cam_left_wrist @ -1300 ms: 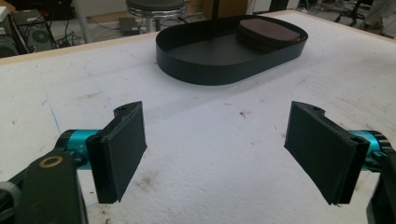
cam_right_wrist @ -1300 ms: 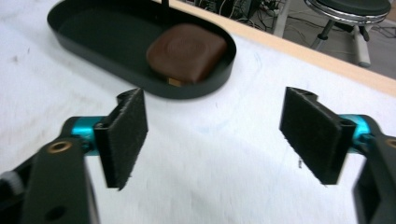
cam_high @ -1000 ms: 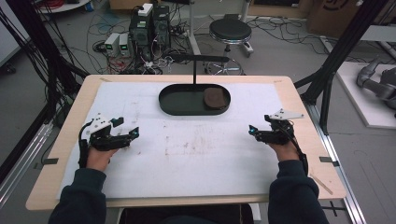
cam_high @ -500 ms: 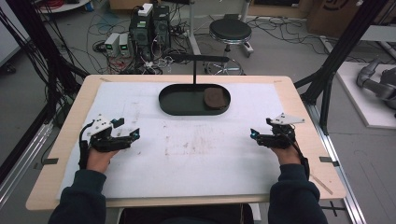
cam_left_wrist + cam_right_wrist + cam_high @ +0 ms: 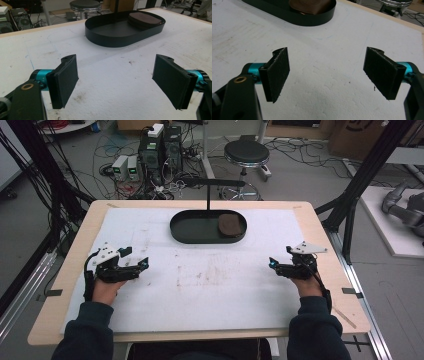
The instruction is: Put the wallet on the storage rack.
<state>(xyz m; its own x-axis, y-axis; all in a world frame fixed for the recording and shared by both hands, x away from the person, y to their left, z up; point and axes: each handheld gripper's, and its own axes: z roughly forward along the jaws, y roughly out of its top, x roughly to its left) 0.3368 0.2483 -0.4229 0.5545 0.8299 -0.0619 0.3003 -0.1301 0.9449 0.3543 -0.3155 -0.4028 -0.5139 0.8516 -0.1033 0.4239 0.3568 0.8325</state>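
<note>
High view: left gripper (image 5: pixel 136 265) and right gripper (image 5: pixel 274 264) are held low over the white mat (image 5: pixel 210 285), well apart, nothing gripped. Brown pad (image 5: pixel 229 224) is seen at the right end of the black tray (image 5: pixel 190 227), far side of the mat.

Left gripper view: jaws are spread wide, empty; tray (image 5: pixel 112 37) ahead.

Right gripper view: jaws are spread wide, empty; pad (image 5: pixel 308 6) ahead-left.

Risk, as judged: tray wall could be clipped on approach, so the tray gets shoved. Mat is stained; cables and a stool (image 5: pixel 246 154) are seen behind.
</note>
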